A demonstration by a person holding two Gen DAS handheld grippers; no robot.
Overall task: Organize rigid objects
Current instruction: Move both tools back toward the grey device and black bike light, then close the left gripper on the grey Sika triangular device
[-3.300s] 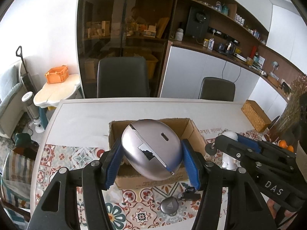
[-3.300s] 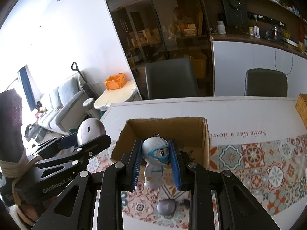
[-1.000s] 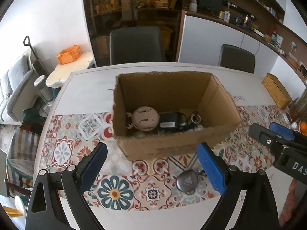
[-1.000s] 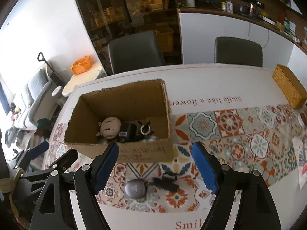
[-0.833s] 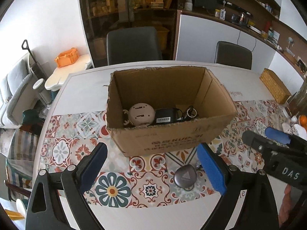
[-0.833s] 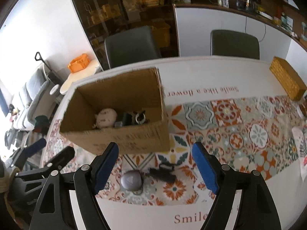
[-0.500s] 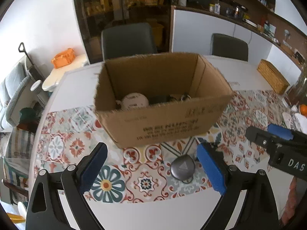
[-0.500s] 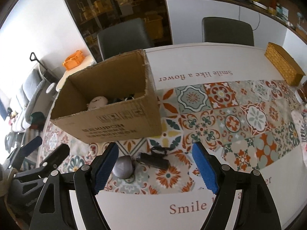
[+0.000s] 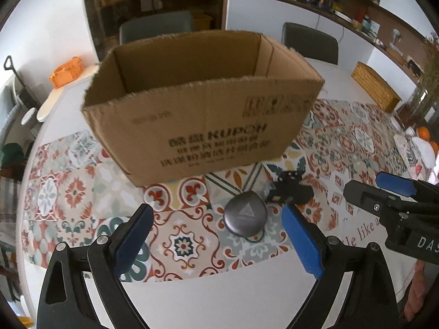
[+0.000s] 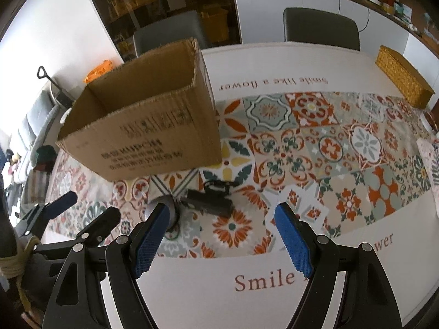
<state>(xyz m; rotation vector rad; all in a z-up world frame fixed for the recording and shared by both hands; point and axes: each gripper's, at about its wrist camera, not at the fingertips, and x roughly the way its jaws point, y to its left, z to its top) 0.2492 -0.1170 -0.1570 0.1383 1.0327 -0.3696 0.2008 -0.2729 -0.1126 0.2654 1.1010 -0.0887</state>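
Observation:
A brown cardboard box stands open-topped on the patterned table; its contents are hidden from this low angle. In front of it lie a rounded grey case with a triangle mark and a black clip-like gadget. My left gripper is open and hovers just above the table, the grey case between its blue pads and nearer the right one, untouched. My right gripper is open too, with the black gadget just beyond its tips and the grey case partly hidden behind its left finger.
A tiled-pattern cloth covers the table. A wicker basket sits at the far right. Two dark chairs stand behind the table. Oranges lie at the right edge. The right gripper's finger shows in the left wrist view.
Both grippers have let go of the silver dome and the figurine, which are out of sight now. Over the last second both sank toward the table, so the box's inside dropped from view.

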